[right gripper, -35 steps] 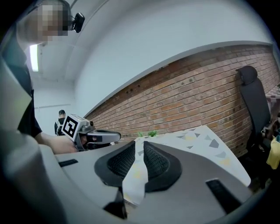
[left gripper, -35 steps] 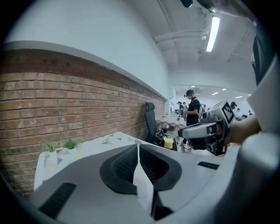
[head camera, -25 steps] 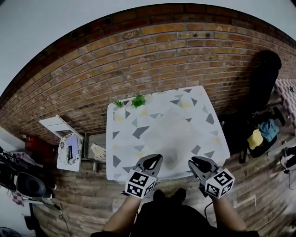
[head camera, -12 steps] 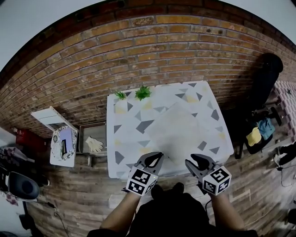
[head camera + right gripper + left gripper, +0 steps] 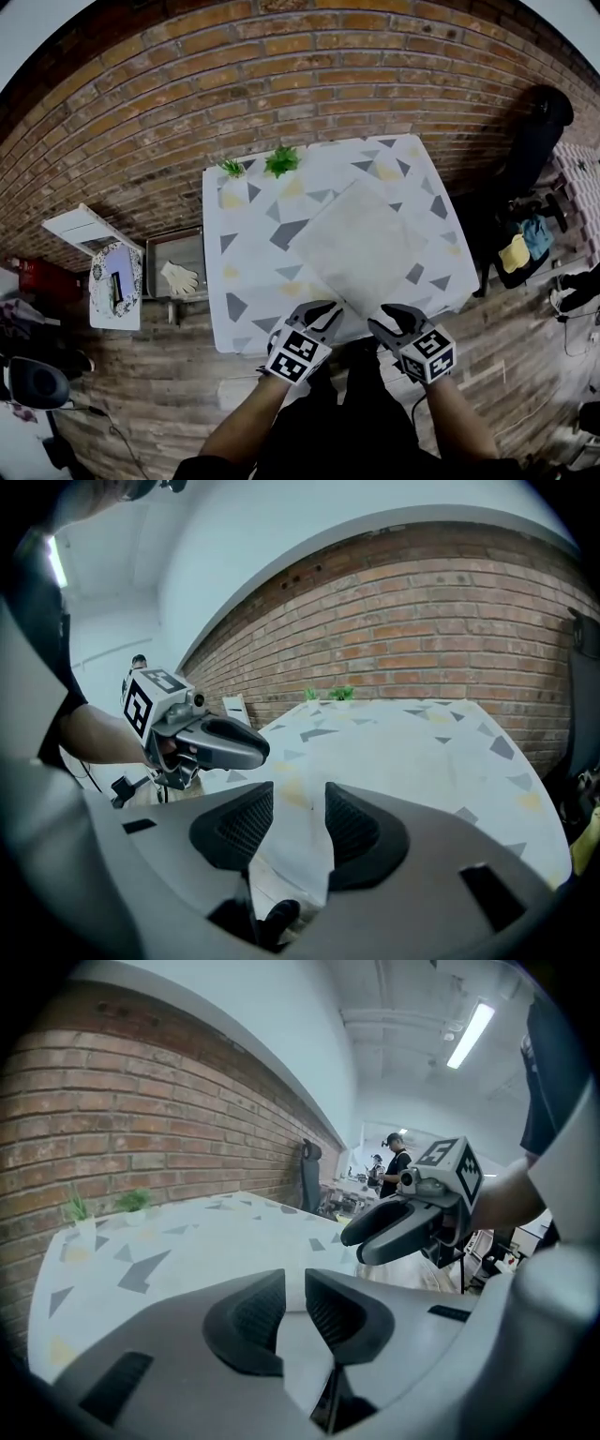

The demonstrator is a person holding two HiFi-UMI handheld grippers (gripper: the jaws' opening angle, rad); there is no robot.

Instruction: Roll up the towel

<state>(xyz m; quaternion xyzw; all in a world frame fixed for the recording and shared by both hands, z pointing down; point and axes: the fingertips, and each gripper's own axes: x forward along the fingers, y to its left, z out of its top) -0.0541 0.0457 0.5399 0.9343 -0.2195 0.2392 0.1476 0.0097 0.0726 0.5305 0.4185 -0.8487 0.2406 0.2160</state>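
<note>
While the towel (image 5: 366, 246) lies flat and unrolled on the patterned tabletop (image 5: 246, 272), turned like a diamond with its near corner pointing at the person, the step in hand looks like the first grasp of that corner.

The left tongs (image 5: 328, 312) sit just beside the corner's left edge. Their jaws have just been opening and stand a narrow slit apart, with only a pale surface in the gap, towel or tabletop I cannot tell; they grip nothing. The right tongs (image 5: 387, 321) flank the corner's other edge. Their jaws have just been opening and stand wider, with pale cloth showing between and below them but not pinched.

To do this well, I judge that both tongs should bite the two edges at matching spots close to the corner, low enough to catch the cloth. They should then turn it over evenly so that the roll starts tight and straight.

No brand or readable writing shows, only black-and-white square patterns on the marker cubes (image 5: 298, 354).
</note>
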